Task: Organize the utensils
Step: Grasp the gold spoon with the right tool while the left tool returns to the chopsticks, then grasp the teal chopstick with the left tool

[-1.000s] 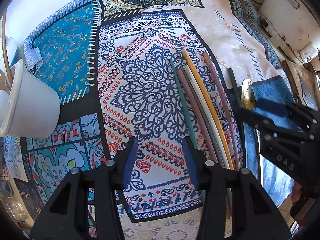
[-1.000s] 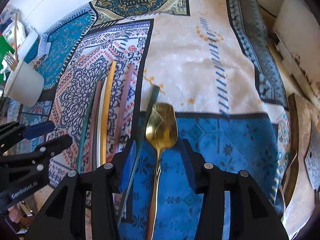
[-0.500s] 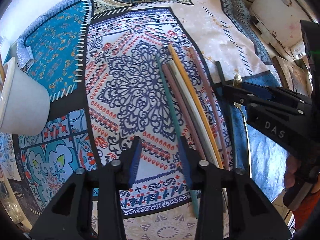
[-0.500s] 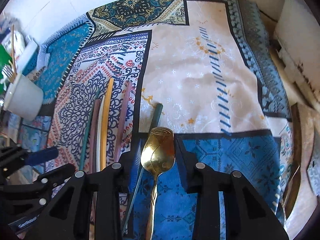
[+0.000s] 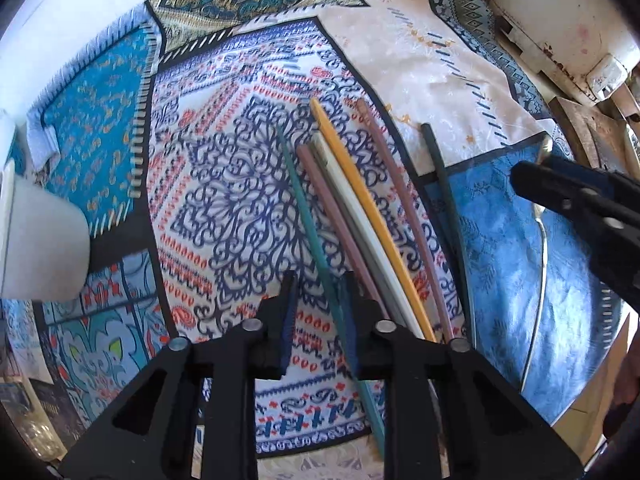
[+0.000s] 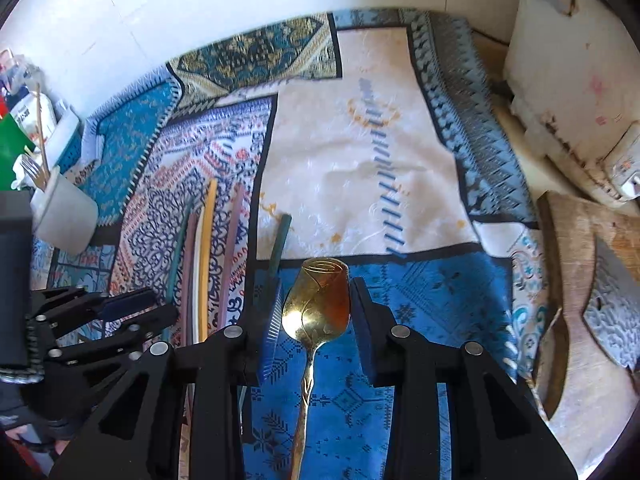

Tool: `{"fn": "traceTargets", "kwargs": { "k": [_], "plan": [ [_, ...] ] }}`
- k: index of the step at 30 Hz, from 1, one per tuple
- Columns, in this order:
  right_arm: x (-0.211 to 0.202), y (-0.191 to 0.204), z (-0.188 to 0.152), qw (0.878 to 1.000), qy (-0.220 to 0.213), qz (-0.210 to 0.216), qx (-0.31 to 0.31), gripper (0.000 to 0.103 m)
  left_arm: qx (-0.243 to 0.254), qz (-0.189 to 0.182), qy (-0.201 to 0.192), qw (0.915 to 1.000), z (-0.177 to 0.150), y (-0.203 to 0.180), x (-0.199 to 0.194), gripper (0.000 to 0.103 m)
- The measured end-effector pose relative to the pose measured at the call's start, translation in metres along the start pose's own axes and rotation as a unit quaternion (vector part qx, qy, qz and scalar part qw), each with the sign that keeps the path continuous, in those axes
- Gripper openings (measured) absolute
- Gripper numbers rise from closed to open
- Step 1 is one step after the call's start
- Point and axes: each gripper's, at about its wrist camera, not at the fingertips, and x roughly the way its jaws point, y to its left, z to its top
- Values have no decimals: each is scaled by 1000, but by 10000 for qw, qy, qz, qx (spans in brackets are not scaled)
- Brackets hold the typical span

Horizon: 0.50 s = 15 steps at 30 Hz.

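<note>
Right wrist view: gold spoon (image 6: 316, 308) clamped by right gripper (image 6: 312, 316); bowl-only grip, could be swung loose. Left gripper (image 5: 318, 312) closing on teal stick (image 5: 316, 240); pinch off-centre, stick could be tipped out.

White wall (image 6: 224, 12) behind; patchwork patterned cloth (image 6: 360, 152) covers table; worn white appliance (image 6: 568, 80) right; bright daylight.

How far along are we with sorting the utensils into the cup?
Done: a fork stands in the white cup. In hand: the right gripper holds the gold spoon; the left gripper is closing around the teal chopstick. Left: the other chopsticks on the cloth.
</note>
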Motion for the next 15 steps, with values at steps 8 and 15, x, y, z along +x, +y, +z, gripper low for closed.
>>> {"fn": "traceTargets", "kwargs": {
  "k": [8,15],
  "plan": [
    [-16,5,6,9996,-263,59,20,31,-247,-177,214,9993,25,5,6,4],
    [-38,4,6,9983,-570,69,51,31,-266,-169,-25,9995,40,22,-12,3]
  ]
}}
